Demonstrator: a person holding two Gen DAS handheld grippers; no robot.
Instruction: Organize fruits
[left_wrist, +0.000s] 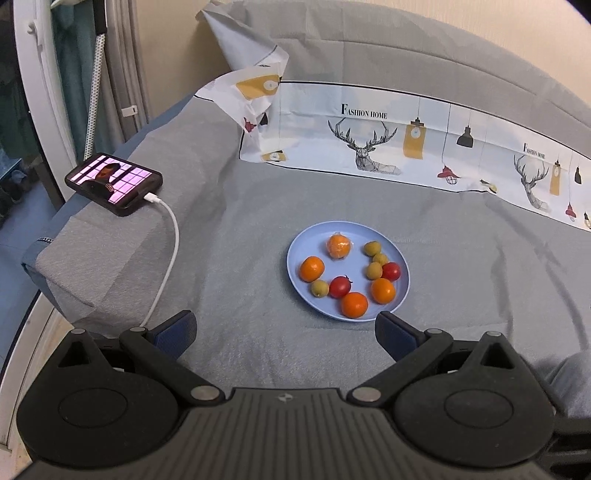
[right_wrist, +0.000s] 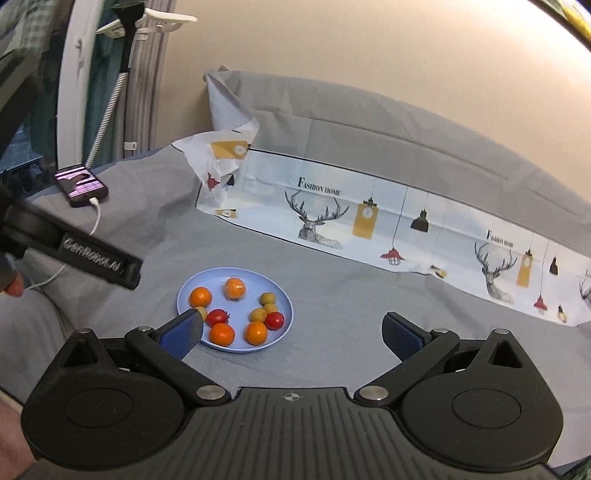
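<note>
In the right wrist view, the right gripper's (right_wrist: 291, 328) left finger (right_wrist: 183, 332) covers one yellow-green fruit at the 8 o'clock rim of the blue plate (right_wrist: 279, 299) — the rest show. Both grippers hover over the grey bedsheet (left_wrist: 461, 280), jaws spread and empty; the left gripper (left_wrist: 284, 332) has the plate (left_wrist: 295, 254) at 12 o'clock.

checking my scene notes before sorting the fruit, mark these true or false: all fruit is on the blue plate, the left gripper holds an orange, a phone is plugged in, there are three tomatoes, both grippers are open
1. All fruit sits on the blue plate. True.
2. The left gripper holds an orange. False: it is open and holds nothing.
3. The phone has a white cable plugged in. True.
4. Three red tomatoes. False: two, one near the front and one on the right.
5. The right gripper is open too. True.
</note>
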